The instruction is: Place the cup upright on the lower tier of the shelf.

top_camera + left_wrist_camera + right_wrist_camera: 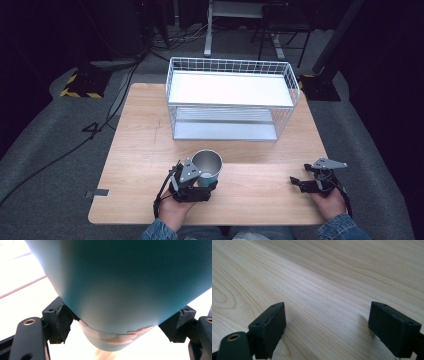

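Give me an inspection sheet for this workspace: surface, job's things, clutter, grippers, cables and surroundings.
Surface: light wooden table, bare around the work.
Job's things: teal cup, metal inside, upright, open end up; white wire rack with two shelves at the far side.
Clutter: nothing seen.
Grippers: left gripper shut on the cup, fingers on both sides; right gripper open over the table, holding nothing.
Cables: black cables on the floor at left.
Surroundings: grey floor, dark room, desk legs behind.
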Demonstrator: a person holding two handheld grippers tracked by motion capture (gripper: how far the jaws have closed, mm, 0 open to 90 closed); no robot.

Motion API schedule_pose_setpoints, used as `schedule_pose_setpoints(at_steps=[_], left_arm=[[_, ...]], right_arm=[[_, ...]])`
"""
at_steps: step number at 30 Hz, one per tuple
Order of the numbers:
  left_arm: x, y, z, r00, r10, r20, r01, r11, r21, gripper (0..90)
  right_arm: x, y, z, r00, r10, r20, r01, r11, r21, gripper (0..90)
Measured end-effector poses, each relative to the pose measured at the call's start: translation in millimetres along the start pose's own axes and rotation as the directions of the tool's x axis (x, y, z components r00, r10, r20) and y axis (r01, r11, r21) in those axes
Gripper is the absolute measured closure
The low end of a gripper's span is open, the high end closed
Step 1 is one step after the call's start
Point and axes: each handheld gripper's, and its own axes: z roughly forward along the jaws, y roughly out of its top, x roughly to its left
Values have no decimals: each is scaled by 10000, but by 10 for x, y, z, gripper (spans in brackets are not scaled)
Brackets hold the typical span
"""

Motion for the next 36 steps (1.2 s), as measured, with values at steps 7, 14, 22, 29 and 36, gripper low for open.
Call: schedule_pose_setpoints(at_steps=[7,14,22,29,36], left_arm=[[83,147,128,9999,-100,51,101,9999,-66,228],[146,276,305,9992,-377,117,379,9990,-242,229],[235,399,532,9988,-401,-264,392,9986,-353,228],[310,483,708,9980,-258,-575,227,9983,-542,228],[392,592,835,9967,-312,-756,272,9982,-533,228]], right_arm=[[0,0,0,10000,0,-3,0,10000,0,151],[0,0,0,10000,0,-3,0,10000,0,151],[-2,0,0,10000,-10,-10,10,10000,1,151],[-2,0,-1,10000,-12,-15,12,10000,3,151],[-1,0,0,10000,-5,-7,5,10000,-2,151]])
